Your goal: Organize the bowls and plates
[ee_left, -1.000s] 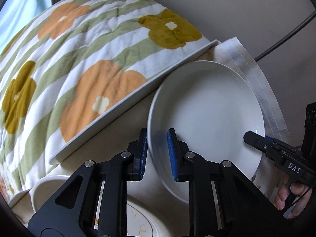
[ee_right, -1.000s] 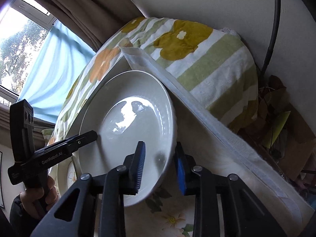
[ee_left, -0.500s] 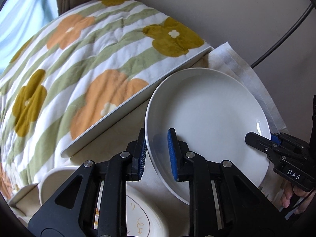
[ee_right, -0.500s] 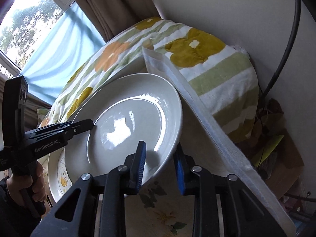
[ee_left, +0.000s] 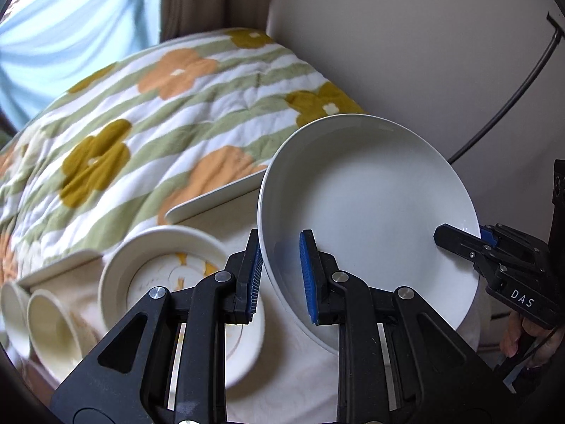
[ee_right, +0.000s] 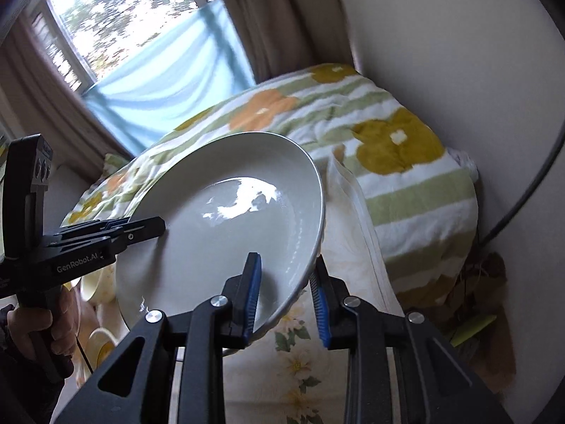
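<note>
Both grippers have hold of the same white plate (ee_left: 367, 212). My left gripper (ee_left: 280, 275) is nearly closed, its blue pads pinching the plate's near rim, one pad under the outside wall and one on the inner face. My right gripper (ee_right: 286, 296) clamps the opposite rim the same way, jaws a little wider but pressed on the ceramic. From each wrist view the other gripper shows at the far edge of the plate, so the plate spans between the two, tilted, clear of the tablecloth (ee_right: 296, 364) below it. To the left of my left gripper and lower down sits a cream plate with a yellow pattern (ee_left: 183, 282), lying flat on the cloth; further left are two cream bowls (ee_left: 53, 318), side by side, blurred, apparently tipped on their sides. A flower-print quilt (ee_left: 141, 130) lies beyond, ahead of both grippers. Progress, as I judge it: early to middle. One plate is in the air and has no resting place yet; the patterned plate looks like the likely base for a stack. The bowls appear unsorted. Left to do: set the white plate down, then nest or group the bowls.
</note>
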`<state>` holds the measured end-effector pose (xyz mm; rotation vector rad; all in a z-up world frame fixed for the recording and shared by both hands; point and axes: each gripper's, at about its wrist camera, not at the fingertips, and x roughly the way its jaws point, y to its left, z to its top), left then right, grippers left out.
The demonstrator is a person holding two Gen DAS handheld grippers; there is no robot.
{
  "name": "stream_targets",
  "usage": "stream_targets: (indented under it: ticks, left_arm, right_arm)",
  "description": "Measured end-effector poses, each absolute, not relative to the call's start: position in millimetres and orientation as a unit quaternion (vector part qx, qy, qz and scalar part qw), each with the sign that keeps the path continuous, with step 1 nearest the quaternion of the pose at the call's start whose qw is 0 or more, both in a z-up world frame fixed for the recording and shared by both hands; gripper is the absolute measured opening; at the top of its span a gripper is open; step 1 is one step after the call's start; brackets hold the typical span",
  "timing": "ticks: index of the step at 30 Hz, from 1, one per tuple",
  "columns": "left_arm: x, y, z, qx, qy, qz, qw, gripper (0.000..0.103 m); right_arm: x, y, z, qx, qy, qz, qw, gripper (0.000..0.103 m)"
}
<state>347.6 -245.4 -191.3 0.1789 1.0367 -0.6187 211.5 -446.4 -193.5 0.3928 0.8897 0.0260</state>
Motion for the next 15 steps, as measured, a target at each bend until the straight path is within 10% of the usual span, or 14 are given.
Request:
stream_targets:
  ticks: [15]
  left_arm:
    - [204,-105,-150,-0.029,0.466,-0.089,0.880,0.018]
  right_arm:
    - [183,-356,-162,0.071,0.429,0.234,0.869,0.026]
